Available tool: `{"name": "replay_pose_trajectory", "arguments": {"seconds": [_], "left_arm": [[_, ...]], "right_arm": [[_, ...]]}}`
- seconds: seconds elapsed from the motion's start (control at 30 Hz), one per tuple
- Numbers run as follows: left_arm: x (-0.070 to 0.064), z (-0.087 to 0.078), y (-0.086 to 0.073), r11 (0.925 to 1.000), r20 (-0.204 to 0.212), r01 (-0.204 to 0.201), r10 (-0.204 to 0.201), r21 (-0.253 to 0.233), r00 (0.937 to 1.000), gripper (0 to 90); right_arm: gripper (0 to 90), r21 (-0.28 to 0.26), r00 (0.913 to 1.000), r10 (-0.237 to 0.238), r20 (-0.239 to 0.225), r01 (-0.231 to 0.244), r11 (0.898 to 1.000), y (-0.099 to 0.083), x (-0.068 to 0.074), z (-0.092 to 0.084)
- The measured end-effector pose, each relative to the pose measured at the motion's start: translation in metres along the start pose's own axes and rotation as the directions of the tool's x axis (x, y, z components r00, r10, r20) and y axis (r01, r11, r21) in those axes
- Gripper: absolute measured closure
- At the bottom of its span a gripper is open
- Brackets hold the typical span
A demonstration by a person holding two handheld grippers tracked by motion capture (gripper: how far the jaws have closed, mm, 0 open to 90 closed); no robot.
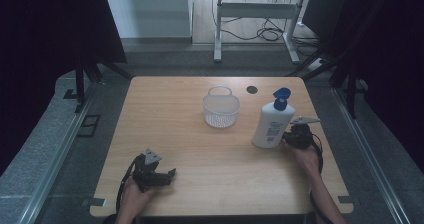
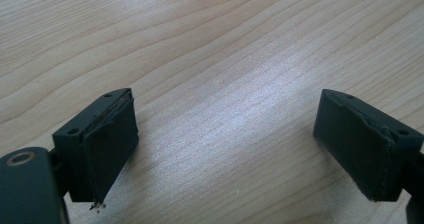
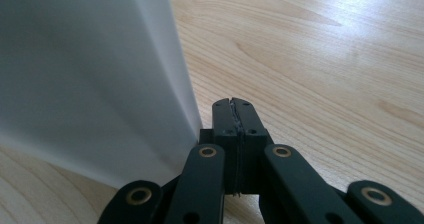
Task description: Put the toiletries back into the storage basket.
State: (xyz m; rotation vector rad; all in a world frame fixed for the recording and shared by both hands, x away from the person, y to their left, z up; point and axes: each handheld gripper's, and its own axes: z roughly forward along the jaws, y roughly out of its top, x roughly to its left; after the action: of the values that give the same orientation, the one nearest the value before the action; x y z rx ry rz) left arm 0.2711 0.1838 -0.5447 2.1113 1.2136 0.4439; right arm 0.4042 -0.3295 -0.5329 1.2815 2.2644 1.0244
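Note:
A white pump bottle [image 1: 272, 123] with a blue pump head stands at the right of the wooden table [image 1: 175, 114]. My right gripper [image 1: 289, 136] is right beside its lower right side, jaws shut with nothing between them. In the right gripper view the bottle's white wall [image 3: 85, 74] looms at the left, and the pressed-together jaws of the right gripper [image 3: 235, 104] sit just to its right. Near the table's front left my left gripper [image 1: 172, 174] rests low over the wood. Its two pads stand wide apart over bare wood in the left gripper view [image 2: 225, 134].
A small white mesh basket [image 1: 221, 109] with a handle stands at the middle back of the table. A dark round hole [image 1: 252, 89] lies behind it. Beyond the table's far edge are a desk frame [image 1: 255, 14] and cables on the floor.

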Motion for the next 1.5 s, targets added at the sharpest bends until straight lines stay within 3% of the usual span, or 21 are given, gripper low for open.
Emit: {"name": "replay_pose_trajectory", "arguments": {"seconds": [0.37,0.97,1.5], "left_arm": [[0.000,0.000,0.000,1.0000,0.000,0.000,0.000,0.000,1.0000,10.1],[0.000,0.000,0.000,1.0000,0.000,0.001,-0.001,-0.001,1.0000,10.2],[0.000,0.000,0.000,1.0000,0.000,0.000,0.000,-0.001,1.0000,10.2]], "right_arm": [[89.5,0.004,0.9992,-0.001,-0.040,0.001,1.000,-0.003,0.004,0.000],[88.5,0.001,0.9980,-0.017,-0.061,0.017,1.000,-0.007,0.012,-0.011],[86.3,0.006,0.9963,-0.036,-0.078,0.037,0.999,-0.011,0.028,-0.020]]}}
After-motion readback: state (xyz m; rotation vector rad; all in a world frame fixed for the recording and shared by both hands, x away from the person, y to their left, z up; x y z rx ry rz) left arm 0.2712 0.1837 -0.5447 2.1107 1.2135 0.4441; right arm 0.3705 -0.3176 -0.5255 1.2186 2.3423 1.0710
